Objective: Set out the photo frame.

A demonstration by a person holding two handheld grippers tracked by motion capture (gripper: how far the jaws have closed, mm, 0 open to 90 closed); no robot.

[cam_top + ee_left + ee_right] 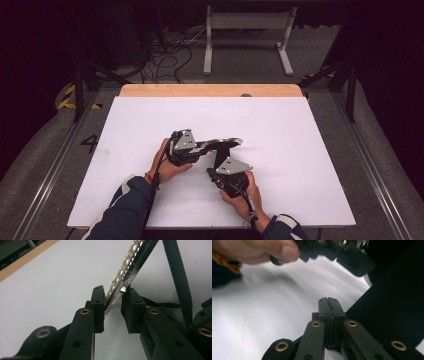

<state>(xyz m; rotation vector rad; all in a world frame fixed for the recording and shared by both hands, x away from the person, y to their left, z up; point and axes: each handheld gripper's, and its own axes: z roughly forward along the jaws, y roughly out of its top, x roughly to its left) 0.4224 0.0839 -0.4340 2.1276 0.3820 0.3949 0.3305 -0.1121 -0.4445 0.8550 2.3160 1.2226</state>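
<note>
Pearl-edged frame (125, 277) between left tool (112, 308) pads, apparently gripped

High view: white table top (280, 150) evenly bright, lit from overhead; room around it v. dark, corners near black. Soft short shadows near table's front edge under the hands. Img low-res, slightly soft. Left gripper view: sharp mid-frame, specular glare on pearl-edged frame (125, 272); bottom edge defocused. Right gripper view: thumb (262, 250) at top blurred, dim grey shading on table, right side blocked dark.
</note>
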